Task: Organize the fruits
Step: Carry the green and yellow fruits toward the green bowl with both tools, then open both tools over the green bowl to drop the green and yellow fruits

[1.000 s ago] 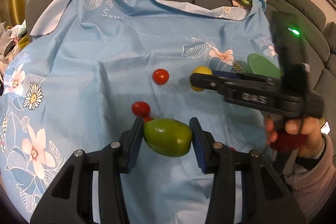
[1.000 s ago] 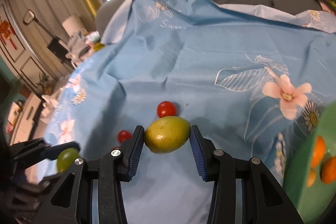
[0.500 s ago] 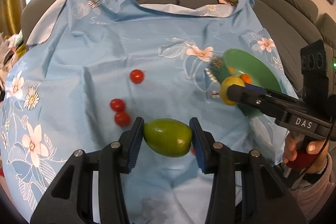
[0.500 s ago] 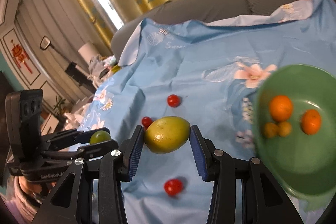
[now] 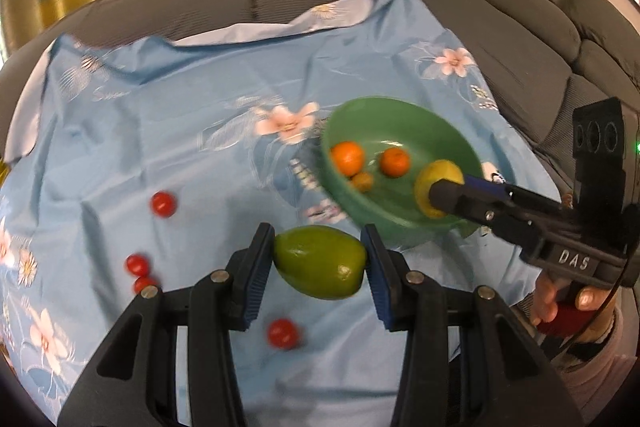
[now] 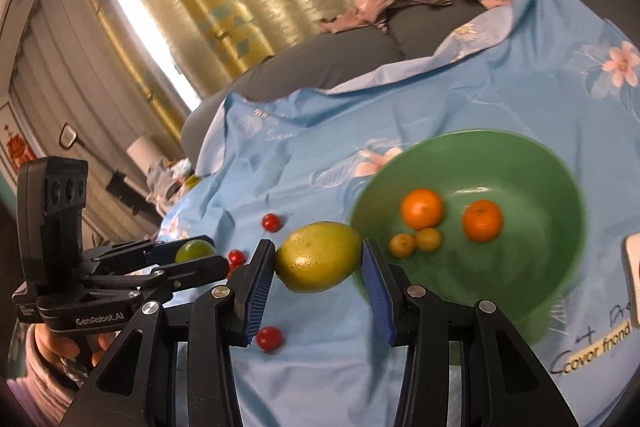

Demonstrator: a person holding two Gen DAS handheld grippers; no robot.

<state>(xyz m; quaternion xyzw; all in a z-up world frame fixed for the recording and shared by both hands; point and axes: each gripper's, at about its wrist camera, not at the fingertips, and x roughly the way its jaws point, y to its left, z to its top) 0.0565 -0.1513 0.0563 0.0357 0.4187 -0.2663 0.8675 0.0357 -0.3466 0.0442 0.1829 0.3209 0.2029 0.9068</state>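
Left gripper: pads pinch the green fruit, held above the cloth
Right gripper: pads clamp the yellow lemon, at the bowl's near edge
Change: both have swung from the cherry tomatoes toward the green bowl
Meaning: release into the bowl, beside the oranges, looks imminent

The right gripper reads "DAS", the left gripper "GenRobot.AI" (the cloth: "Covor frond").

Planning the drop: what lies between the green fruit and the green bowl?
Only bare blue cloth between green fruit and bowl, in the left wrist view.
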